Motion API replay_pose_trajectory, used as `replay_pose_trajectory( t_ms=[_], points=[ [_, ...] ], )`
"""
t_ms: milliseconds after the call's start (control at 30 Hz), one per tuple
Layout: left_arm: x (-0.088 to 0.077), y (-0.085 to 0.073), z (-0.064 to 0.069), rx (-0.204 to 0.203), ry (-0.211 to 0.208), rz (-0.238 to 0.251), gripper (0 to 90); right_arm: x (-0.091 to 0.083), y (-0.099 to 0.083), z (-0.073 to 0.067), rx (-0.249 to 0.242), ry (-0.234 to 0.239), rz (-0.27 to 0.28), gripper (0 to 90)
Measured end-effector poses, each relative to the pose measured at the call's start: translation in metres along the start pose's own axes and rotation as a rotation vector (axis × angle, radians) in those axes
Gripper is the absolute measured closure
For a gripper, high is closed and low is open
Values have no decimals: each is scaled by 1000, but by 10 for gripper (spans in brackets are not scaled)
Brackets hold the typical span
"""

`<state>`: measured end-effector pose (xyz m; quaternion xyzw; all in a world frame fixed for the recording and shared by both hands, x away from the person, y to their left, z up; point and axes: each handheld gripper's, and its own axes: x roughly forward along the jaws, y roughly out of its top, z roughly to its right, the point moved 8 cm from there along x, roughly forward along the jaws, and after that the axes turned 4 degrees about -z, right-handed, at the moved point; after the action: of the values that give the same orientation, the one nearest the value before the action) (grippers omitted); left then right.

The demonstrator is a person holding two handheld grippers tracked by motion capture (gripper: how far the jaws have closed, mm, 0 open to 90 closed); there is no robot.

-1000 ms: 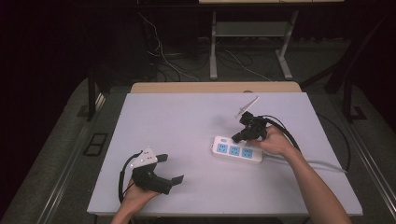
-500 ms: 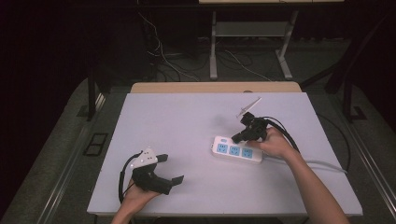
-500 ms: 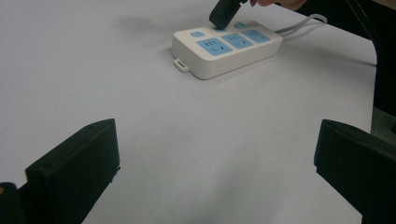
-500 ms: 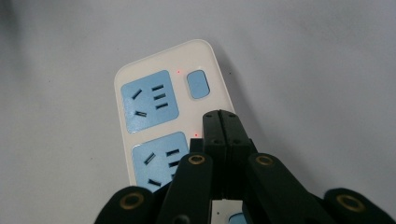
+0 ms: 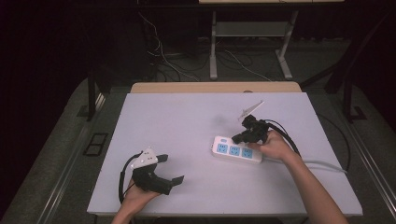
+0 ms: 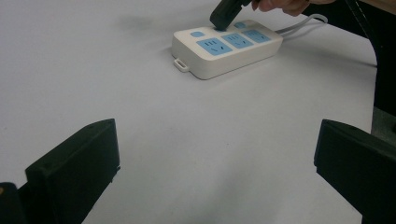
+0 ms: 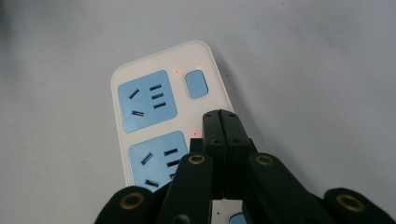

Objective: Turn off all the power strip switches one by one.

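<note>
Nothing is shifting between the earlier high views and this one: both hands are keeping their places, and the white plastic power strip with three blue socket faces is lying where it lay.

At the near left of the pale grey table, the left gripper is resting low over the surface, its black jaws standing wide apart with nothing between them. The left gripper view is looking across bare tabletop toward the strip, which suggests this hand is simply waiting out of the way. The left hand is coming in from the near edge, the wrist lying low and the gripper pointing rightward and slightly toward the far side.

Right of centre, the power strip is lying flat, its long axis running left to right, with its pale cable trailing off toward the right edge. The right gripper is hanging with its jaws pressed together into a single blunt tip, holding nothing. That tip is sitting over the strip's far edge beside the second socket, near a small blue rocker switch; closing the jaws probably serves to make a narrow poker for pressing a switch. Whether it is touching the casing I cannot tell. The right hand is reaching in from the near right, forearm angled across the table, the gripper tilting downward and leftward.
</note>
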<state>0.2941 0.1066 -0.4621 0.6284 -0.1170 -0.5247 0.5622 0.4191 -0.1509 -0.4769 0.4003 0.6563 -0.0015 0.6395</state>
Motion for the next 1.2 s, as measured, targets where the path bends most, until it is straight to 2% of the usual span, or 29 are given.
replay_pose_trajectory(
  t_ms=[133,200,233,367,633,733,833,900,1200],
  points=[
    [0,0,0,-1,-1,-1,0,-2,-4,1,3,-5,-15,900],
    [0,0,1,-2,-2,0,0,-3,-6,2,7,0,2,900],
    [0,0,1,0,-1,0,0,-4,-6,1,-9,-11,5,900],
    [1,0,0,-3,-1,-4,0,-3,-7,2,2,-6,27,900],
    [1,0,0,-5,-2,-2,0,-4,-7,2,12,1,17,900],
    [1,0,0,-4,-2,-2,0,-4,-6,1,4,-12,14,900],
    [1,0,-1,-6,-3,-2,0,-10,-2,1,8,-13,44,900],
    [1,0,0,-6,-2,-2,0,-12,-1,2,2,-21,41,900],
    [1,0,-1,-5,-3,-2,0,-20,8,-3,-1,-2,67,900]
  ],
)
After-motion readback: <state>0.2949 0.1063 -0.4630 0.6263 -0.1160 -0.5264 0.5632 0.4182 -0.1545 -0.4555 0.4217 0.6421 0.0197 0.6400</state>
